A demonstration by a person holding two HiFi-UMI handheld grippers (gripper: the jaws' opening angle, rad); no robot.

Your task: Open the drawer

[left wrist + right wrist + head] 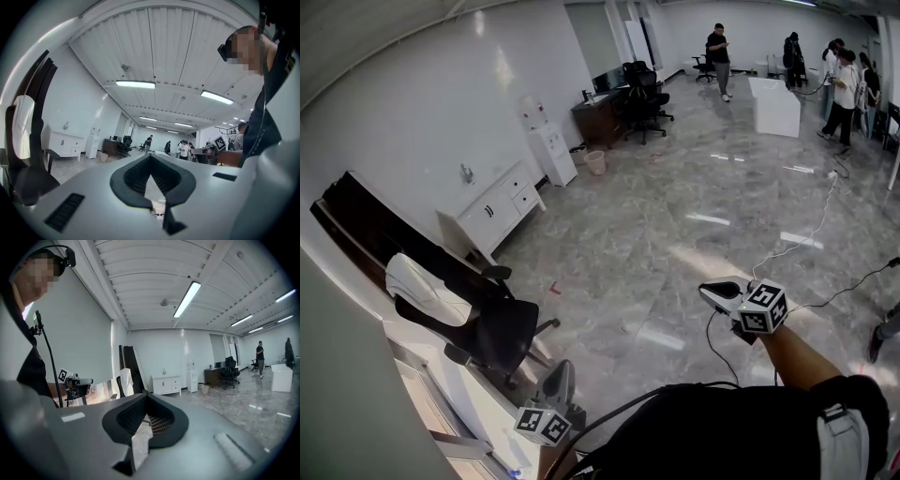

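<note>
Standing in a big room with a shiny grey floor (675, 216), a person holds a claw in each hand. The left claw (562, 375) is low in the head view, close to a black office chair (492, 328). The left gripper view shows its two jaws closed together at the tip, and nothing is held between them. The right claw (712, 291) is out over the bare floor, at the end of the person's arm (797, 361). The right gripper view shows its jaws closed together too, and they also hold nothing.

The drawer (525, 199) is in a white cabinet (483, 225) that stands against the wall on the left. The drawer looks shut. It is well apart from both claws, with the black chair and a lot of floor in between.

Further along the same wall there is a white water dispenser (551, 150), then a small pink bin (595, 161), then a dark desk (598, 114) with more black chairs (642, 98) beside it. At the far end of the room some people (844, 94) stand near a white block (775, 105). A white cable (811, 234) lies across the floor near the right claw
</note>
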